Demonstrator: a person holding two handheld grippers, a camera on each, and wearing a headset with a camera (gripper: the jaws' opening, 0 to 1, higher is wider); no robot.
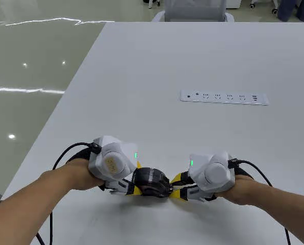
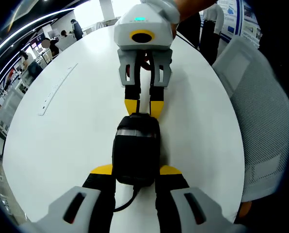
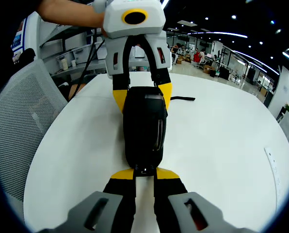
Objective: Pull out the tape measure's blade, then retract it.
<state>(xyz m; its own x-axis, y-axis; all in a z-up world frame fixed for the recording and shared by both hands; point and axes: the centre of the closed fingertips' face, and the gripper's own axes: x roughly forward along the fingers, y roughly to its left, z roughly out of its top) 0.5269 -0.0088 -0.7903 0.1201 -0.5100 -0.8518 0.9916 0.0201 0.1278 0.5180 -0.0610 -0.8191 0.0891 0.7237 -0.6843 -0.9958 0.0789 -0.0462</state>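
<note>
A black tape measure (image 1: 151, 182) lies on the white table (image 1: 193, 61) near its front edge, between my two grippers, which face each other. My left gripper (image 1: 137, 178) is shut on the case; its yellow-tipped jaws clamp both sides of the case (image 2: 135, 150). My right gripper (image 1: 178, 187) meets the case from the other side. Its jaws stand close together, shut on the blade's end hook (image 3: 144, 170) at the case's mouth. The blade is almost fully inside the case (image 3: 144, 126). In each gripper view the other gripper (image 2: 143, 108) (image 3: 143, 96) appears at the top.
A white power strip (image 1: 224, 97) lies flat farther back on the table. A grey mesh chair (image 1: 195, 10) stands at the far edge, and another (image 2: 261, 121) beside the table. The left table edge drops to a glossy floor (image 1: 29, 66). Cables trail from both grippers.
</note>
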